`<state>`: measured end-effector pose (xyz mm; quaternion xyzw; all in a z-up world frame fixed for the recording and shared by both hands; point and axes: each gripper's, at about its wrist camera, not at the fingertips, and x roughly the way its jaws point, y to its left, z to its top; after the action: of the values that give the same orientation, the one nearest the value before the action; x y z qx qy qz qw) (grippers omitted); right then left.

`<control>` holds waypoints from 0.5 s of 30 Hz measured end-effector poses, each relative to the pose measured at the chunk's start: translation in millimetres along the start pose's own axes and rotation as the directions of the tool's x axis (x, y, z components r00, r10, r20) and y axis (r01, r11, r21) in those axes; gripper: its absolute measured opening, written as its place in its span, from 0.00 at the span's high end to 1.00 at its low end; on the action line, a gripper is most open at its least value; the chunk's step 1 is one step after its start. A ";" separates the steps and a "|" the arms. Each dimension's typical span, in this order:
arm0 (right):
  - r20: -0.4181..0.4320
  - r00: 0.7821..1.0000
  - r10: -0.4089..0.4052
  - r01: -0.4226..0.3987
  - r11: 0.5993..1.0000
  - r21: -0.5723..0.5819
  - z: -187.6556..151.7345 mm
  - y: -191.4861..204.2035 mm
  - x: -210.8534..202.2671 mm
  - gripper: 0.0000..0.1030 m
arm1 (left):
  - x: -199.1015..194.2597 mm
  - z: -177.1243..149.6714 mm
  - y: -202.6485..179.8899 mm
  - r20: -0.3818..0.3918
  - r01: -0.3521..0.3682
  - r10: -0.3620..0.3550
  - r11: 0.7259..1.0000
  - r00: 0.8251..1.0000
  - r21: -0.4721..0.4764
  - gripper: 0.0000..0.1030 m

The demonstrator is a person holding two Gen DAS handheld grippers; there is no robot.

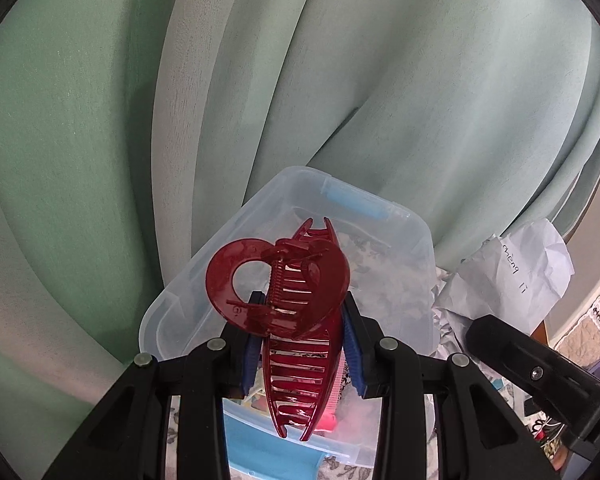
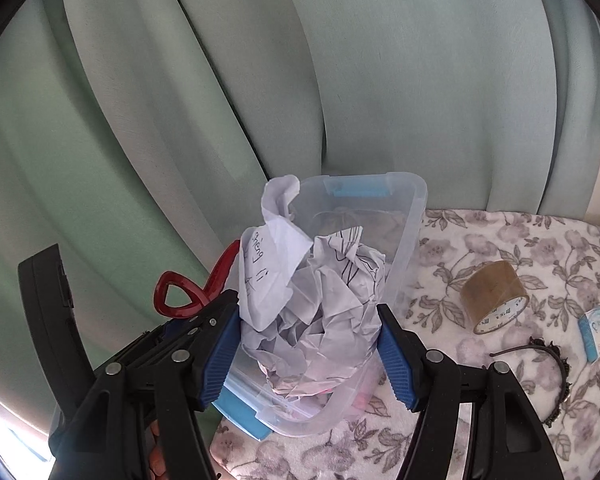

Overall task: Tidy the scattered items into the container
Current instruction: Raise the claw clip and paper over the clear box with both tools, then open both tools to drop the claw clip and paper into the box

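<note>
Blue pads of the left gripper [image 1: 300,344] pinch a red hair claw [image 1: 296,320] above the clear container [image 1: 172,312]; right gripper [image 2: 308,344] clamps crumpled paper [image 2: 312,304] over it, tape roll [image 2: 496,296] at three o'clock

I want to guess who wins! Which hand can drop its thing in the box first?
Probably left. Its gripper holds the red clip right above the open box. The right gripper holds a paper ball over the box too, but it is bulkier.
</note>
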<state>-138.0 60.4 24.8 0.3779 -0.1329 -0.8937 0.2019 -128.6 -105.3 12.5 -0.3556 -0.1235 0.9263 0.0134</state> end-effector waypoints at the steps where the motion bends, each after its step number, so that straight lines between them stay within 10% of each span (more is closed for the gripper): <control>1: -0.003 1.000 0.001 -0.001 1.000 -0.001 0.1 -0.3 2.0 0.33 | 1.9 0.2 0.5 -0.006 -0.002 0.002 1.000 1.000 0.000 0.63; 15: -0.051 0.998 0.027 -0.028 1.000 -0.006 5.3 -2.6 32.8 0.31 | 23.1 4.8 4.8 -0.043 -0.046 0.045 0.999 0.998 -0.007 0.63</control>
<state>-163.3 48.0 7.0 0.3981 -0.1302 -0.8813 0.2187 -148.8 -108.4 -0.4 -0.3783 -0.1190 0.9180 -0.0065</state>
